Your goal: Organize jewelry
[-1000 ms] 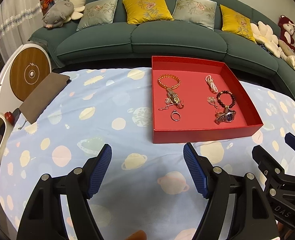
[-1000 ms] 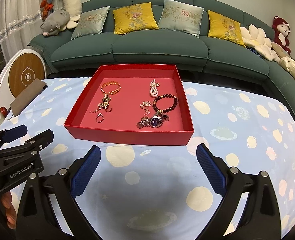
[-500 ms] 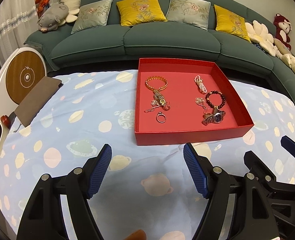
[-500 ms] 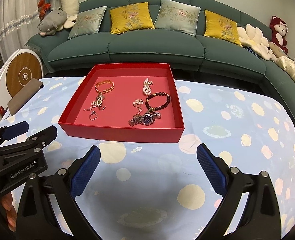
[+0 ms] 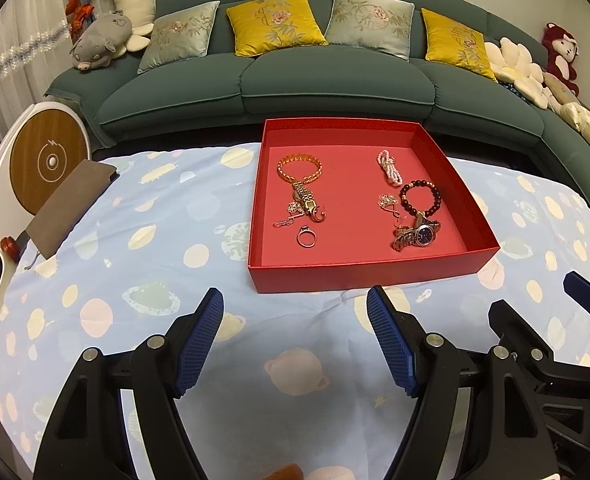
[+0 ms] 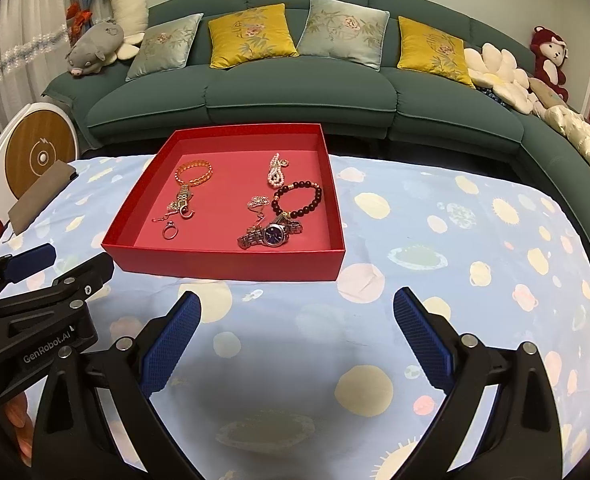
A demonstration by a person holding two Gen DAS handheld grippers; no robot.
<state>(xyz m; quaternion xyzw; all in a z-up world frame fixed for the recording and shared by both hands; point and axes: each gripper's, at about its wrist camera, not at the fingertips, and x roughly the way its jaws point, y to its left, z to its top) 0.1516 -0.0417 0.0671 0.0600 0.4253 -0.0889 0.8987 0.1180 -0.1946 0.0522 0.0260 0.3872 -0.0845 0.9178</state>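
Red tray (image 5: 375,276) sits on the cloth-covered surface (image 5: 135,240), just ahead of both tongs, its near wall close beyond the fingertips. In the left wrist view it lies ahead and slightly right of the left tongs (image 5: 293,312); in the right wrist view, ahead and left of the right tongs (image 6: 297,316).

Inside the tray, two loose groups. Far left: an amber bead bracelet (image 5: 299,168), touching a gold watch band (image 5: 306,199) that trails toward the tongs. Small chain bits beside it are tangled and too fine to sort out. A ring (image 5: 307,237) lies alone, nearest the left tongs. Far right: a pearl strand (image 5: 389,168); nearer, a dark bead bracelet (image 5: 419,199) overlapping a silver wristwatch with blue dial (image 6: 273,235). A small gold pendant piece (image 6: 258,202) sits just left of the dark bracelet; its shape is hard to read.

Left tongs: jaws well apart, nothing between the blue pads, only cloth below. Right tongs: likewise spread wide and empty.

Each tongs shows at the edge of the other's view, cut off by the frame. A bit of a hand (image 6: 15,416) shows under the left tongs body. Beyond the surface, a green sofa (image 5: 335,80) with cushions; plush toys at both ends are partly cropped. Left of the left tongs, a brown pouch (image 5: 71,208) overhangs the surface edge.
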